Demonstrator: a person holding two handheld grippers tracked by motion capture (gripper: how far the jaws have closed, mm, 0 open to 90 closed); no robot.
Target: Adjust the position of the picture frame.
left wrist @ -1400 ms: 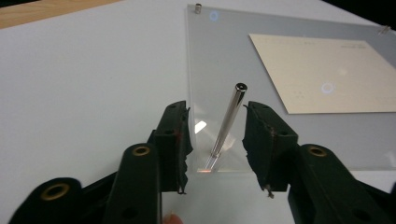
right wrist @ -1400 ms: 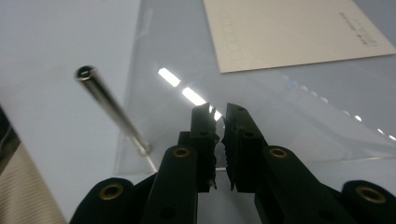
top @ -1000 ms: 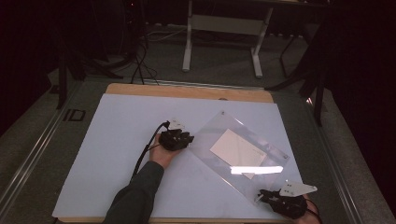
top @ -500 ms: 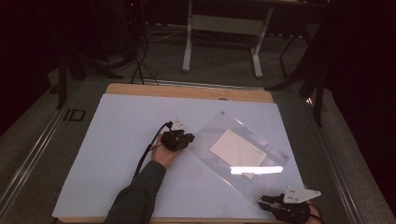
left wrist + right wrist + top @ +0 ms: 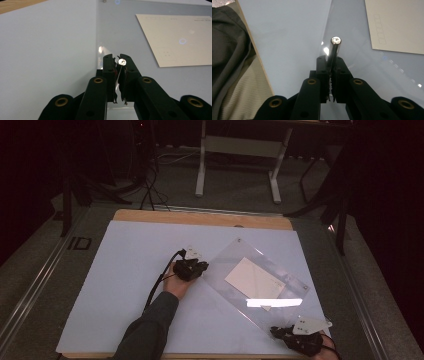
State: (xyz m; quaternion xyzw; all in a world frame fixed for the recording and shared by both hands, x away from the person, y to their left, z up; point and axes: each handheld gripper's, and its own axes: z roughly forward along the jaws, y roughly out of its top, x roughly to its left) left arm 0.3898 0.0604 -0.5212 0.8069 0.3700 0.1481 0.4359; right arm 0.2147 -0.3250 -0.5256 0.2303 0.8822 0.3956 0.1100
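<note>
A dim room with a grey floor (image 5: 45, 270) and a white-legged stand (image 5: 239, 150) at twelve o'clock surrounds the desk (image 5: 200, 218), whose wooden top is covered by a white sheet (image 5: 125, 285). On the sheet, right of centre, lies a clear plastic sleeve (image 5: 240, 292), rectangular and glossy, with a cream card (image 5: 255, 278) inside. Its long axis runs diagonally from ten o'clock to four o'clock. The left gripper (image 5: 117, 65) has its fingers pressed together, pinching the sleeve's edge at a small metal stud. The right gripper (image 5: 331, 65) pinches the corner nearest the person the same way.
</note>
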